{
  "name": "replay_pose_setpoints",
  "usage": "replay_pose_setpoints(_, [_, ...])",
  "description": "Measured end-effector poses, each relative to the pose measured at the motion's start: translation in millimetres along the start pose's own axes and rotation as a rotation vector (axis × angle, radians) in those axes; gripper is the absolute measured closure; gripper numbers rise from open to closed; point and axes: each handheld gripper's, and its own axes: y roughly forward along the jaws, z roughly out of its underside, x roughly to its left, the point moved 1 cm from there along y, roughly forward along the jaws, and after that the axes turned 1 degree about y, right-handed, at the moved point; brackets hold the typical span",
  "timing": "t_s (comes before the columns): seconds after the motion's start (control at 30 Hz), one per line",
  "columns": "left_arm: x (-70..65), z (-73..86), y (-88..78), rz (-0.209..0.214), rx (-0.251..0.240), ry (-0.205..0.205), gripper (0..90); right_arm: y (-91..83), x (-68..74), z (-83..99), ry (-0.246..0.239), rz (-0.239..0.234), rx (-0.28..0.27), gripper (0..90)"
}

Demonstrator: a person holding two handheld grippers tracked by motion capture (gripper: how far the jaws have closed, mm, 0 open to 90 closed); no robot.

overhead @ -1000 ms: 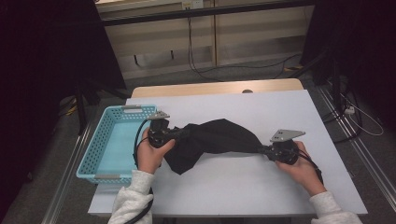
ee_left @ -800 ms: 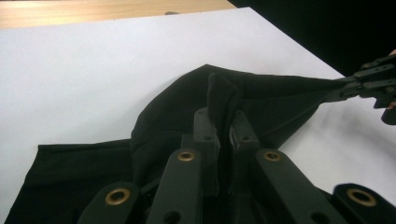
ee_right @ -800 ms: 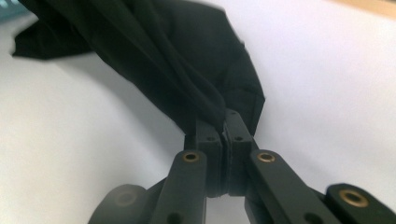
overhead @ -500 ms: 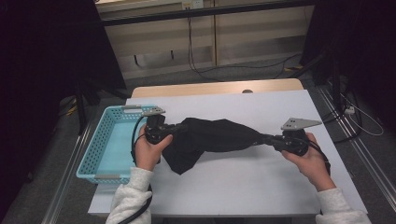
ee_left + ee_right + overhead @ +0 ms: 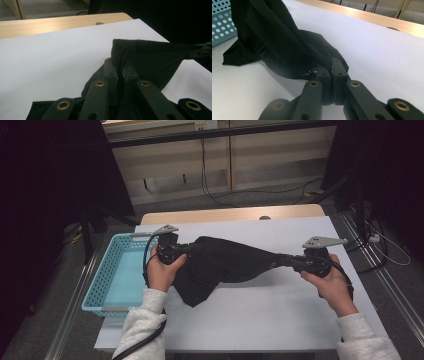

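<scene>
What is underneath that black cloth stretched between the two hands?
Under the black cloth lies the white table, with the cloth's shadow below its raised middle. Its lower fold rests on the table, hiding whatever is beneath.

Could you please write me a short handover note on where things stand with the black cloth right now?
Left tool: shut on one end of the black cloth.
Right tool: shut on the opposite end.
Cloth: stretched between both tools above the white table; its middle sags, with one corner drooping to the table. Blue basket sits beside the left tool, nothing seen in it.
Done: both ends gripped, cloth lifted and spread.
Left: probably fold it or lay it flat, perhaps into the basket.
</scene>
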Motion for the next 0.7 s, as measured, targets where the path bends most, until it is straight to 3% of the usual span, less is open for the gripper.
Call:
replay_pose_setpoints(0.33, [-0.7,-7.6,-0.5,-0.001,0.003,0.008,85.0,3.1,-2.3,-5.2,0.011,0.016,0.011,87.0])
replay_pose_setpoints(0.5, [-0.7,-15.9,-0.9,-0.005,-0.012,0.014,84.9,3.6,-6.3,-12.6,0.036,0.038,0.001,87.2])
replay_pose_setpoints(0.7, [6.4,-23.5,1.8,-0.019,-0.005,0.011,85.0,11.2,-11.5,-26.1,0.038,0.03,0.012,87.2])
